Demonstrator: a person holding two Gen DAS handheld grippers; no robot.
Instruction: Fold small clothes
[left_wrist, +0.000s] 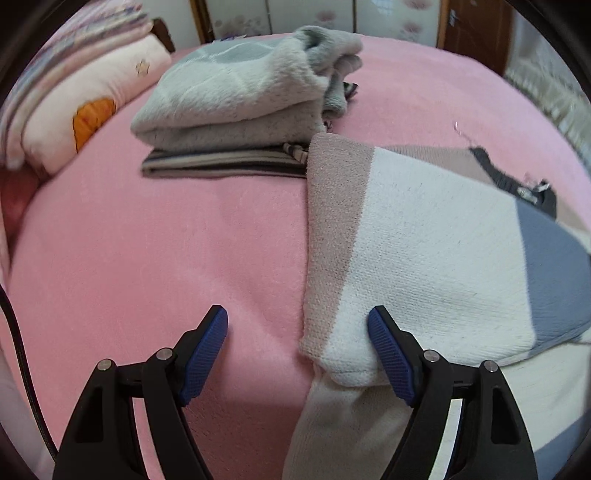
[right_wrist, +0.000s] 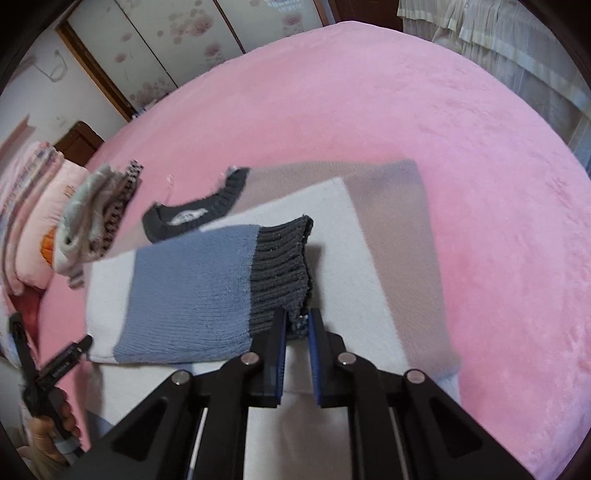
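Observation:
A knit sweater (left_wrist: 424, 240) in white, dusty pink and blue blocks lies on the pink bed (left_wrist: 147, 258). Its folded left edge runs between the fingers of my left gripper (left_wrist: 297, 325). That gripper is open: one pad is over the bare bedding and the other rests on the white knit. In the right wrist view my right gripper (right_wrist: 297, 321) is shut on the dark grey ribbed cuff (right_wrist: 280, 258) of the blue sleeve (right_wrist: 192, 284). The sleeve lies across the sweater's white body (right_wrist: 369, 258). The dark collar (right_wrist: 207, 210) with its label shows behind it.
A stack of folded grey fleece clothes (left_wrist: 236, 99) on a striped piece (left_wrist: 221, 164) sits just beyond the sweater. A pale pillow (left_wrist: 85, 107) lies at far left. A hand (right_wrist: 48, 424) holds the left gripper at lower left. Curtains (right_wrist: 517, 44) hang beyond the bed.

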